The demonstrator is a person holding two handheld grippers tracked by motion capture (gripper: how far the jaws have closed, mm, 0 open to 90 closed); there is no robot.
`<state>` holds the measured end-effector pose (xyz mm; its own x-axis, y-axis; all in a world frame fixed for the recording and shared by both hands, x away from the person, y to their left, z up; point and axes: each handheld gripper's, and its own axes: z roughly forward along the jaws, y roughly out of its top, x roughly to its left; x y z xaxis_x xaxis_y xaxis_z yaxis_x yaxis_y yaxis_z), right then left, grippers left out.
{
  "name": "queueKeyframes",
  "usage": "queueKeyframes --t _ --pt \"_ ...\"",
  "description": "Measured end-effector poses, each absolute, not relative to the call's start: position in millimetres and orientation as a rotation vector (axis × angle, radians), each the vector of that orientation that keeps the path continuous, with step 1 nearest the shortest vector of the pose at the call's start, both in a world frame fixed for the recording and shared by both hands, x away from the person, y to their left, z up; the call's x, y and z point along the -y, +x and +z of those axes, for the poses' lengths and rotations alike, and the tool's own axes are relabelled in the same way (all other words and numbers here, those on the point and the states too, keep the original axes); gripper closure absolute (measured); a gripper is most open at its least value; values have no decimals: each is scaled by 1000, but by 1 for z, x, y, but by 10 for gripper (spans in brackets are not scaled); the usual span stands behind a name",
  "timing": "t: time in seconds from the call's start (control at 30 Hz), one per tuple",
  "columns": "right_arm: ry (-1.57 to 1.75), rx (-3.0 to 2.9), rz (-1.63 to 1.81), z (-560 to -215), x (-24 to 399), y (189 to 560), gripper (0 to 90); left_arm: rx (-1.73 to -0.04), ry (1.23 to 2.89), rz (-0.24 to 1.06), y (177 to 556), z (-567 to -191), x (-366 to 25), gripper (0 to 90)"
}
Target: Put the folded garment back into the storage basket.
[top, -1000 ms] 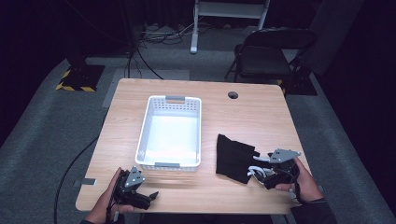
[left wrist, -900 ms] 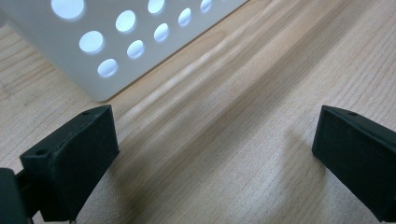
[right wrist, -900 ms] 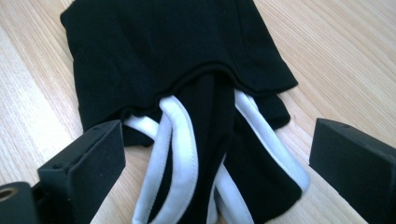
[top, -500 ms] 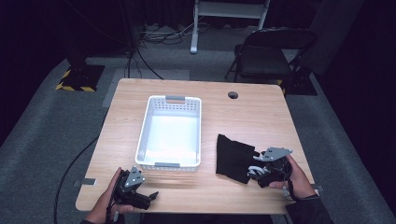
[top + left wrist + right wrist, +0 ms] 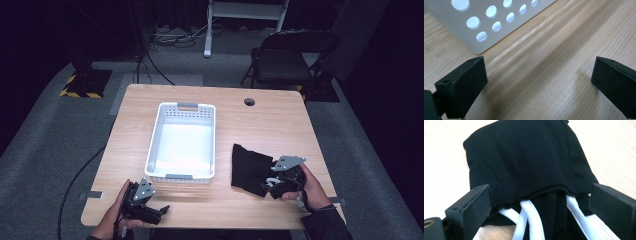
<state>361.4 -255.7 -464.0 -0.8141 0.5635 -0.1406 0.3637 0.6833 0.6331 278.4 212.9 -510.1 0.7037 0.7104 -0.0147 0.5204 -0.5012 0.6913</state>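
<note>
So the right tongs (image 5: pixel 540 207) are spread wide, jaws well apart, sitting on either side of the black garment (image 5: pixel 529 162) right at its hem. The fabric edge lies between the jaws but they aren't squeezed on it; can't tell for sure if the left jaw is brushing the cloth, it's very close. A couple of white drawstrings (image 5: pixel 529 220) poke out from under the hem, running toward the camera between the jaws.

From above, that garment (image 5: pixel 250 167) lies crumpled on the desk (image 5: pixel 270 125), just right of the white basket (image 5: pixel 182 107), and the right tongs (image 5: pixel 272 184) are at its near-right edge with the person's hand behind them.

The left tongs (image 5: pixel 537 85) are also wide open, holding nothing, hovering low over bare wood. The perforated corner of the basket (image 5: pixel 489 22) is just ahead of them, near the left jaw but apart from it. In the high view the left tongs (image 5: pixel 159 211) sit at the desk's near-left edge, just in front of the basket.
</note>
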Motion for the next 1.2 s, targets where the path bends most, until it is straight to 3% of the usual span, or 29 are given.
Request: queueKeyframes --t 1.2 --pt "754 -2632 862 -486 235 387 40 -933 2220 356 278 -510 -213 2"
